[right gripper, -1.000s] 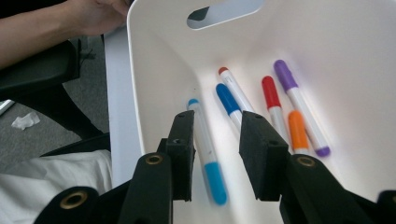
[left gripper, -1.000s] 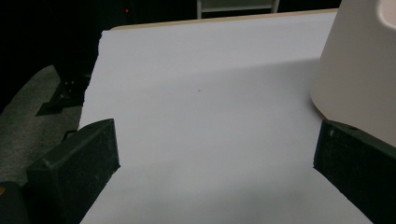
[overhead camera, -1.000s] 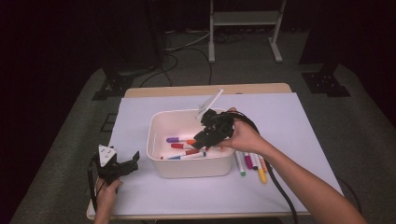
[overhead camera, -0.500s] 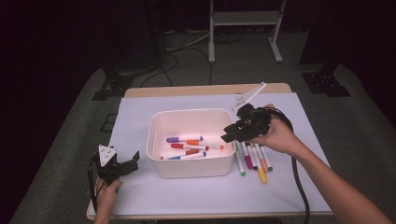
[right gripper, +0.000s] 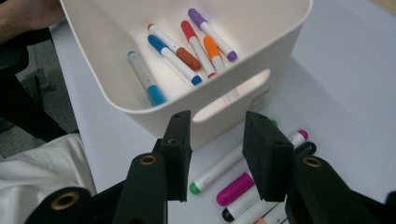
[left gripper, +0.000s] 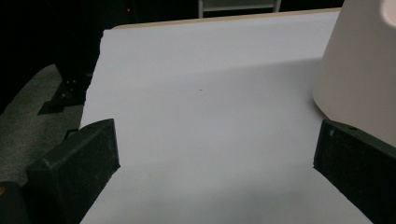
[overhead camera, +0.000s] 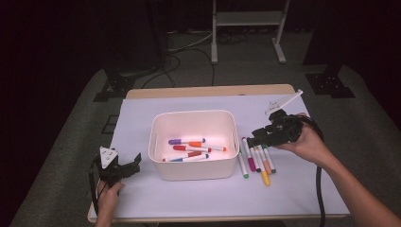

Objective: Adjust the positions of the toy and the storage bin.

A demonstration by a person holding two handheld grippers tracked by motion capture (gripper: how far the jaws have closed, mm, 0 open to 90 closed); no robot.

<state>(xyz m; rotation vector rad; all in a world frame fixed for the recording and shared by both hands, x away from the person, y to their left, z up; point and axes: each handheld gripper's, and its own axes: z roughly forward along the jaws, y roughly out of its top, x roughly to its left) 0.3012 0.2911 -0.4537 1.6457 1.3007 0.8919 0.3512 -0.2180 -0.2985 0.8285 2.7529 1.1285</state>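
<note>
- Markers (overhead camera: 257, 158): a loose row lies flat on the white sheet (overhead camera: 142, 113), just beside the right-hand wall of the white bin (overhead camera: 193, 118). Colours seen: green (right gripper: 219, 172), magenta (right gripper: 236, 188), orange, yellow, and a black-tipped one.
- Further markers already lie on the bin floor: purple (overhead camera: 184, 141), orange, red, blue.
- Handling judgement: each marker is a light, stiff plastic barrel, smooth and round, so liable to roll or slip out of a loose pinch. Not fragile. Best taken across the barrel near its middle, singling out one from its touching neighbours; the green one, outermost on the bin side, looks easiest.
- Right tongs (overhead camera: 253, 139): above the near end of the row, pointing toward the bin. Jaws part-open and have just been opening further; nothing between them in the right gripper view (right gripper: 215, 154).
- Left tongs (overhead camera: 132, 165): resting on the sheet near the bin's left corner, well apart from the markers. Jaws wide open, empty (left gripper: 215, 154).
- Table (overhead camera: 213, 91): wooden edge shows beyond the sheet; dark floor and a stand behind.
- Stage judgement: transfer into the bin partly done; next pick pending.
</note>
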